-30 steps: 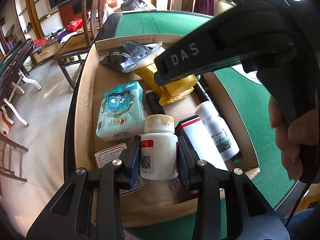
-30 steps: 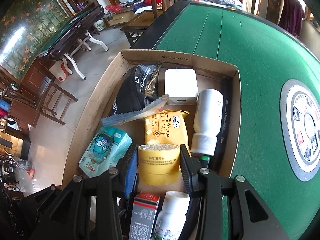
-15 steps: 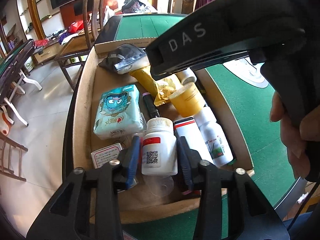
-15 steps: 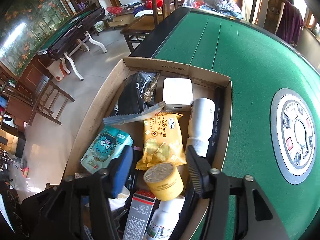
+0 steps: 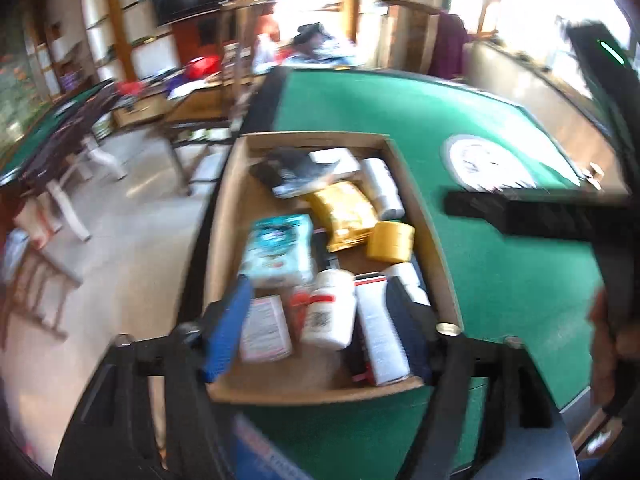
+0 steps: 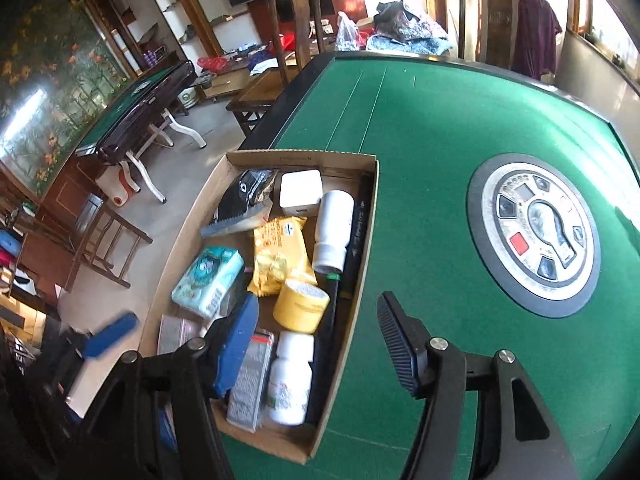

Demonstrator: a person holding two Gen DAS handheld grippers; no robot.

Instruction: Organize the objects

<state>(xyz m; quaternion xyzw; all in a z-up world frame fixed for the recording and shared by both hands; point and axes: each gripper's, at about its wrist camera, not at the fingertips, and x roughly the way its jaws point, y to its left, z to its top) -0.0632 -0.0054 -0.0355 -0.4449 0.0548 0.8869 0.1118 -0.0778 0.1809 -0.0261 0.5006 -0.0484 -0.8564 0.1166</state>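
From the left wrist view, blurred by motion, the left gripper (image 5: 316, 324) hangs above the near end of the cardboard box (image 5: 224, 216), its jaws spread wide and gripping nothing. Between and below them, inside the box, lies the white pill bottle (image 5: 330, 312), tipped over, its long axis running roughly along the box's length with the cap toward the far end. It looks laid down so it packs flat beside the red-and-white carton (image 5: 378, 332), which lies alongside it on the same axis. The yellow tape roll (image 5: 391, 242) sits further in, against the box's right wall, just past the carton. The box itself rests on the green desk (image 5: 500, 280) at its left edge.

From the right wrist view, the right gripper (image 6: 320, 340) is also released, jaws wide apart and empty, one finger over the box's near end and the other over bare desk. The tape roll (image 6: 302, 306) lies tilted on its side in the box, its flat face turned up and toward the far end, leaning on the yellow snack packet (image 6: 282, 252). A white bottle (image 6: 290, 376) lies lengthwise nearer the box's near wall, cap toward the tape. Both items seem stowed.
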